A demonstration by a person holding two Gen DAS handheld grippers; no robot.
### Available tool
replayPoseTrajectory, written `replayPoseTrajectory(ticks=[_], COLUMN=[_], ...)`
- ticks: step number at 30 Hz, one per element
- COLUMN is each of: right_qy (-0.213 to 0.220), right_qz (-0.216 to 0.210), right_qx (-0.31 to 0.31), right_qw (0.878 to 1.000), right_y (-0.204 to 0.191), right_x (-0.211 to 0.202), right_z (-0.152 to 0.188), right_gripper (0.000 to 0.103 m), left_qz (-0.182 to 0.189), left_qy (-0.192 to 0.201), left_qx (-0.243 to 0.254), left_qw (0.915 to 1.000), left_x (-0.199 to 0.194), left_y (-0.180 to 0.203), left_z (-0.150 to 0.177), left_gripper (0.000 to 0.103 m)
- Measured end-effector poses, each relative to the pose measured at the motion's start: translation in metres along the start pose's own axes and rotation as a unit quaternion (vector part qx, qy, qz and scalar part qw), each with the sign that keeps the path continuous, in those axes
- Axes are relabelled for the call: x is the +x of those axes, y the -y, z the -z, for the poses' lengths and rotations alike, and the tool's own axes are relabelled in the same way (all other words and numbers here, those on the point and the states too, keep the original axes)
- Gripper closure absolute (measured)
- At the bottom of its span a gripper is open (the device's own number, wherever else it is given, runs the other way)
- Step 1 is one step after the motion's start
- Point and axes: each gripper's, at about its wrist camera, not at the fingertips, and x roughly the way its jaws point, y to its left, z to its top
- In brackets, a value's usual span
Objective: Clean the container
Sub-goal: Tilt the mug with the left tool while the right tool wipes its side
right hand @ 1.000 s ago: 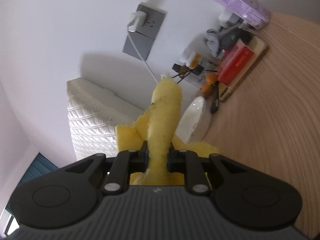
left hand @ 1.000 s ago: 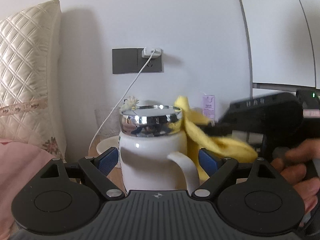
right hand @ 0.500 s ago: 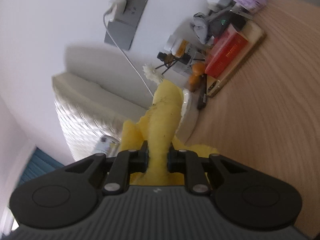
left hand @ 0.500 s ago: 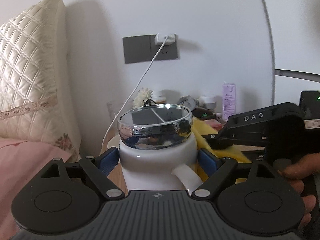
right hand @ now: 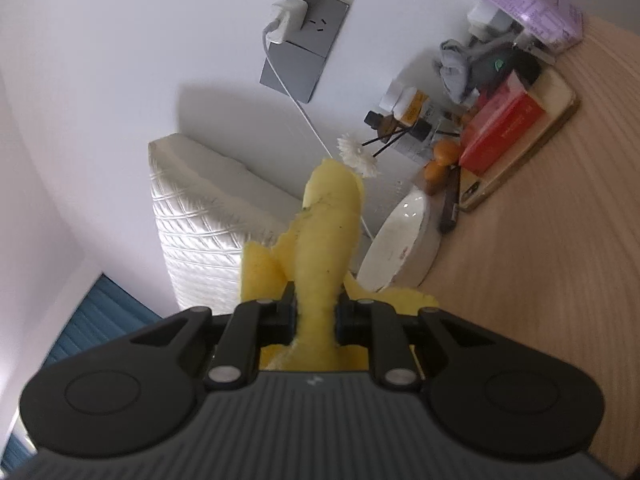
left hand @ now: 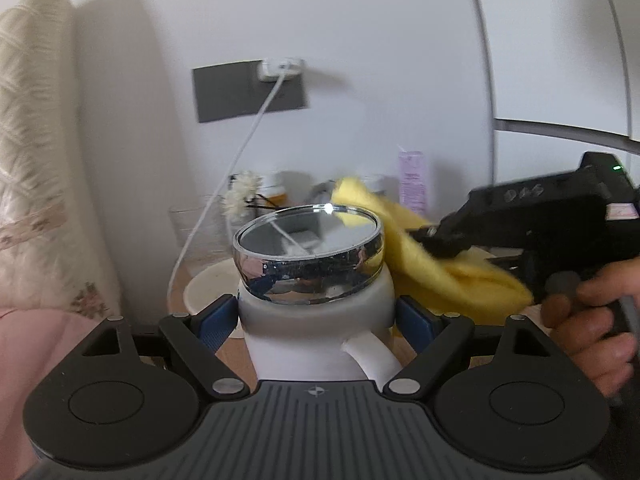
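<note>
The container (left hand: 316,312) stands upright between the left gripper's (left hand: 318,322) wide-set blue pads, which seem to press its sides, handle toward the camera. It is a white mug with a mirrored chrome lid. At right, the right gripper (right hand: 316,312) clamps a yellow cloth (right hand: 324,236) beside the lid.

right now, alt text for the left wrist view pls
The left gripper clasps a white mug with a shiny chrome lid. Beside it, the right gripper presses a yellow cloth against the lid's far side.
</note>
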Motion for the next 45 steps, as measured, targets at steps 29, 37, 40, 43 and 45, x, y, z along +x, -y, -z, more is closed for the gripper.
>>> replayPoseTrajectory(ticks=[29, 37, 40, 43, 45], right_qy=[0.005, 0.005, -0.001, -0.004, 0.006], right_qz=[-0.012, -0.024, 0.003, 0.004, -0.020], right_qx=[0.014, 0.012, 0.008, 0.024, 0.019], right_qw=[1.000, 1.000, 1.000, 1.000, 1.000], right_y=[0.005, 0.007, 0.011, 0.016, 0.010], right_x=[-0.010, -0.017, -0.017, -0.017, -0.022], right_z=[0.010, 0.012, 0.014, 0.014, 0.012], right_gripper=[0.084, 0.085, 0.085, 0.085, 0.085], left_qz=[-0.086, -0.041, -0.003, 0.030, 0.056], left_qy=[-0.071, -0.062, -0.062, -0.061, -0.059], left_qx=[-0.079, -0.053, -0.038, -0.020, -0.006], left_qw=[0.9906, 0.9958, 0.9973, 0.9975, 0.9967], left_x=[0.022, 0.018, 0.018, 0.019, 0.020], left_y=[0.019, 0.014, 0.006, -0.002, -0.007], left_z=[-0.026, -0.023, -0.022, -0.022, -0.020], left_gripper=[0.013, 0.014, 0.014, 0.014, 0.014])
